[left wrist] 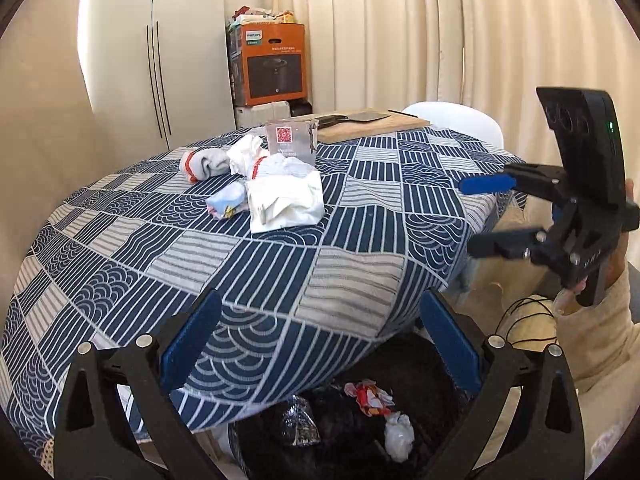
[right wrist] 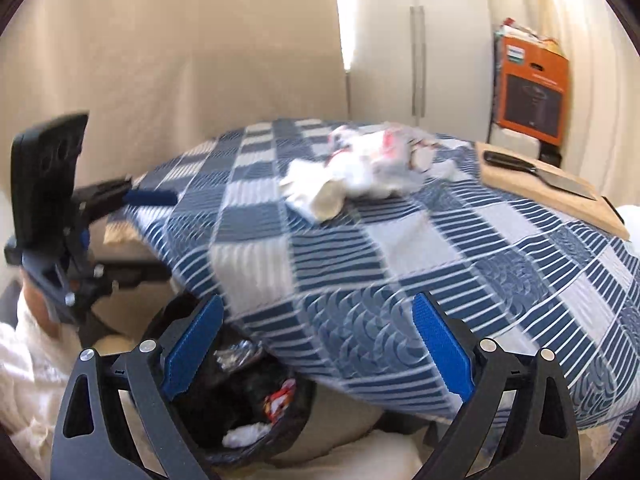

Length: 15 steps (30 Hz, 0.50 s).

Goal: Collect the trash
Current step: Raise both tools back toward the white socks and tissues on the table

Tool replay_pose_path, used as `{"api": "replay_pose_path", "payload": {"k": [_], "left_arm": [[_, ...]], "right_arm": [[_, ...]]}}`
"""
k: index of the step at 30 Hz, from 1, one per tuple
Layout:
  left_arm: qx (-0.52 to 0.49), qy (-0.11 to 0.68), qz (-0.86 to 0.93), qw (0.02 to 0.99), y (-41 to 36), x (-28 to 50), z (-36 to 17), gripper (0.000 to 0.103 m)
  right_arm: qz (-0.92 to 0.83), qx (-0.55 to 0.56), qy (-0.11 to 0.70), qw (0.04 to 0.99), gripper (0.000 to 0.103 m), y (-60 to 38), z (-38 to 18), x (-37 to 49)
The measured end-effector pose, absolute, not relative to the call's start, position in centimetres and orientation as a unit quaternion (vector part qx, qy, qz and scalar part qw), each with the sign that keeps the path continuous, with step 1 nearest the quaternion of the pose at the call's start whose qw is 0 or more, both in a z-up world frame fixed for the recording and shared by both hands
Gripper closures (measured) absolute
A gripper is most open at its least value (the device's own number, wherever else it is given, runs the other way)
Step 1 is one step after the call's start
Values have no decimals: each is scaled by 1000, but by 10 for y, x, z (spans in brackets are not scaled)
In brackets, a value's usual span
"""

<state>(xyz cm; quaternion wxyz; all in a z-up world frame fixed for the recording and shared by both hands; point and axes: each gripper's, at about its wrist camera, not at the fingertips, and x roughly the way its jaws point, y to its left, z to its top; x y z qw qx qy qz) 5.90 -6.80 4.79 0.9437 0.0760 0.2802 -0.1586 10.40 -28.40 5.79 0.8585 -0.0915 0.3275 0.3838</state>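
Curtained room, patterned-cloth worktop [left wrist: 340, 280]. Near, below its edge: black bin [left wrist: 420, 364] holding wrappers. Left tool [left wrist: 320, 344] and right tool [right wrist: 318, 344] both spread, empty. Farther: crumpled trash pile [left wrist: 280, 196], mid-worktop. Far: knife [left wrist: 344, 118] on cutting board [left wrist: 384, 126]. Risk: a pinch snagging the cloth, dragging everything.

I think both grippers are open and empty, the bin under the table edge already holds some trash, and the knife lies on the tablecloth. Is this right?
Not quite. The knife lies on the wooden cutting board, not on the tablecloth; the left wrist view shows it. The rest holds: the left gripper and right gripper are open and empty, and the bin holds trash.
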Motion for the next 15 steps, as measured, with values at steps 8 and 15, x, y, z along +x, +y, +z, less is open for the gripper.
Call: {"api": "replay_pose_path", "payload": {"k": [8,15], "left_arm": [[76,293,-149,941,-76,93,49,6],[65,314,-142,936,-79,127,47,6]], "right_arm": [[349,-34,338,873,9,-294,81,164],[347,-39,337,874,9,-283,89,211]]}}
